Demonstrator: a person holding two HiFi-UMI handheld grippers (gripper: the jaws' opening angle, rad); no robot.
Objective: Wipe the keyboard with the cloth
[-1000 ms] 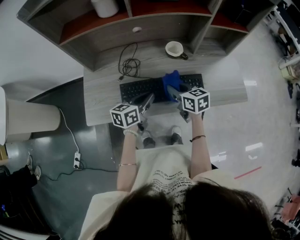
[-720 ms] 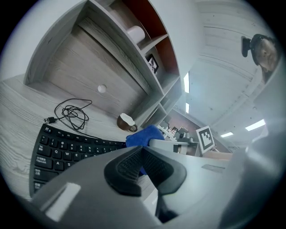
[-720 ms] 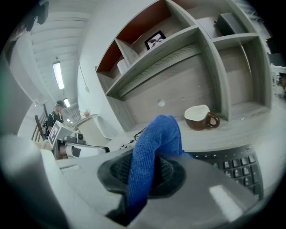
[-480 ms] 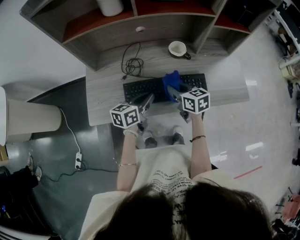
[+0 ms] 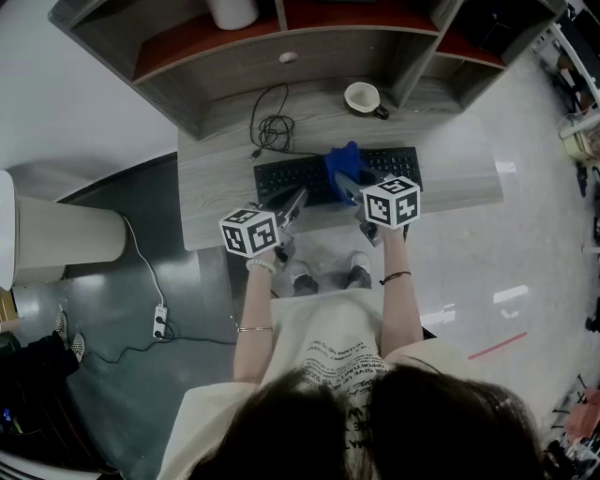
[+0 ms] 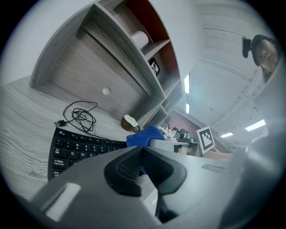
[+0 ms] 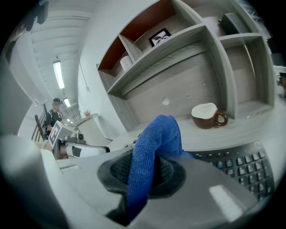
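A person seated at a grey wood-grain tabletop [image 5: 211,192] holds a pair of hand-held tongs in each hand over a black keyboard [image 5: 286,176]. The right tongs [image 7: 142,175] are clamped on a blue cloth [image 7: 155,138], whose folded bulk rises out of the dark pads and sits over the keyboard just right of its middle. The left tongs [image 6: 142,164] are closed pad against pad with nothing between them, their tips pointing at the keyboard's near edge, just beside the cloth. Each tool carries a white cube printed with square markers.

Behind the keyboard, a loosely coiled black cable [image 5: 272,127] lies on the tabletop, its plug end free near the keyboard's far left corner. A brown mug with a white inside [image 5: 363,97] stands at the back right, below a grey shelf unit [image 5: 187,70] with red-backed compartments. A white roll [image 5: 232,11] rests on one upper shelf. A white power strip [image 5: 160,321] and its cord lie on the floor to the person's left.
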